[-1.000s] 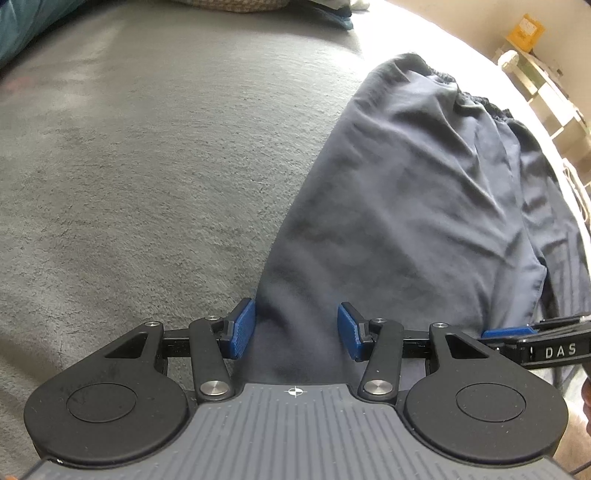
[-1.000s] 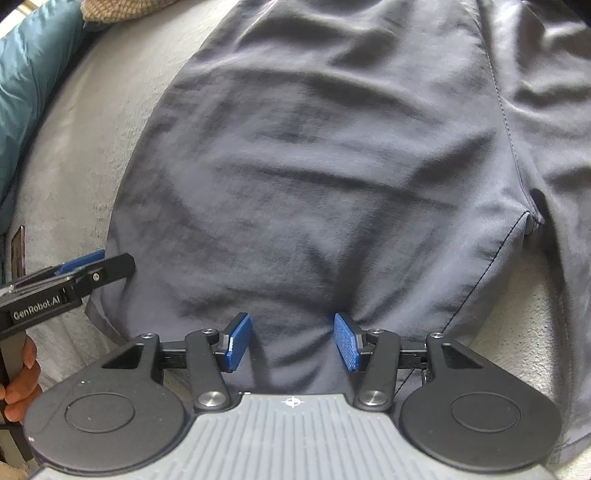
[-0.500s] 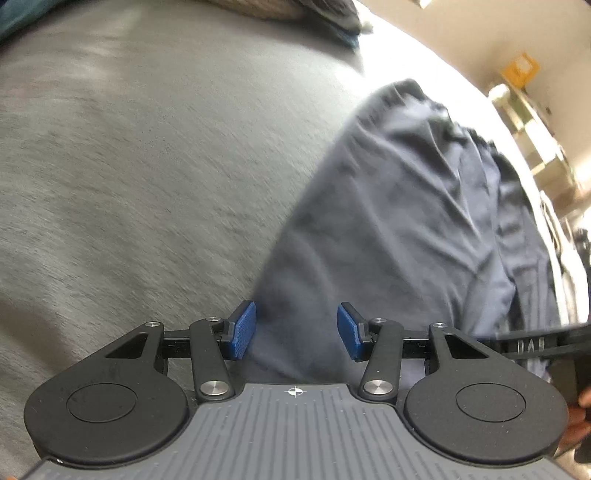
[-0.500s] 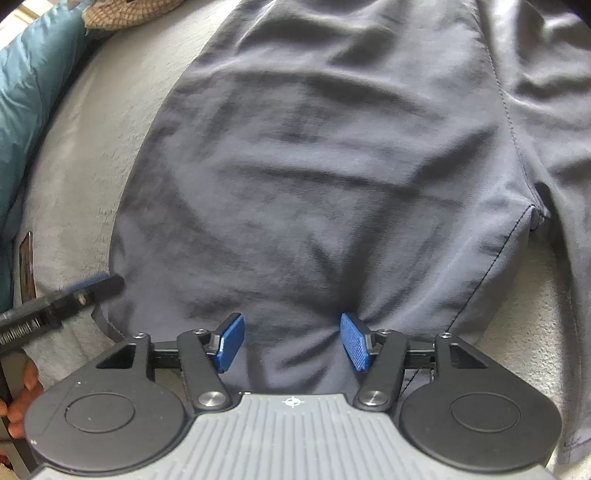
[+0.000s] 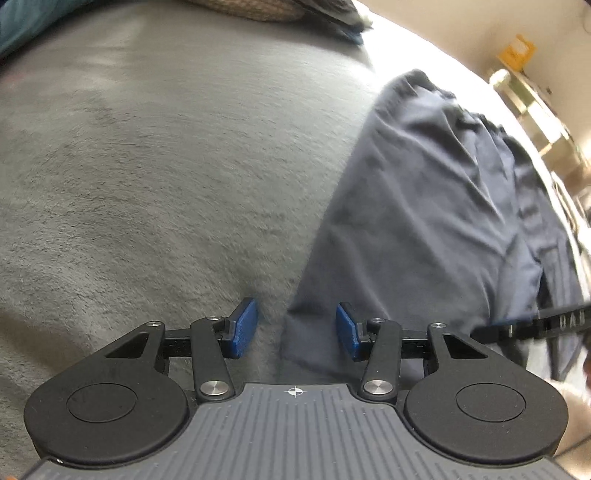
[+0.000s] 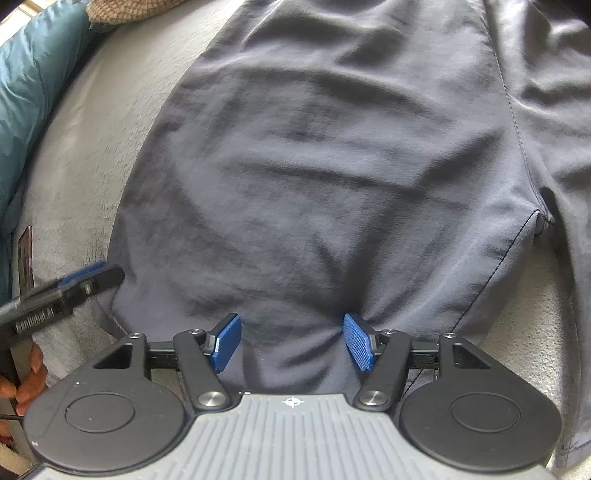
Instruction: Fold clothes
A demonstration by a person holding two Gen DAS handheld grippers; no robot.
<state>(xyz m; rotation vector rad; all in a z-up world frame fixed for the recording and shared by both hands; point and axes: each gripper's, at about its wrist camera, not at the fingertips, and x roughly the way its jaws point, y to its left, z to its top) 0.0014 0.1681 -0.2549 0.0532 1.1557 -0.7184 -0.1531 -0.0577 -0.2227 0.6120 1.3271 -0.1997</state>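
Note:
Dark navy shorts (image 6: 332,177) lie spread on a grey blanket (image 5: 147,177). My right gripper (image 6: 291,341) is open at the near hem, with cloth lying between its blue pads (image 6: 360,341); wrinkles fan out from the right pad. My left gripper (image 5: 295,328) is open at the shorts' (image 5: 424,221) near left corner, where the cloth edge runs between the fingers and blanket shows under the left pad (image 5: 243,328). Each wrist view shows the other gripper: the right gripper (image 5: 535,325) at the right edge, the left gripper (image 6: 66,288) at the left.
A teal quilt (image 6: 29,92) and a knitted cushion (image 6: 129,11) lie at the far left of the bed. A dark flat object (image 6: 26,254) lies near a person's hand (image 6: 22,384). A shelf (image 5: 535,107) stands beyond the bed's bright right edge.
The left wrist view has shifted left, so the shorts' edge now falls between its fingers instead of filling the gap. The right gripper's fingers have spread slightly wider over the hem.

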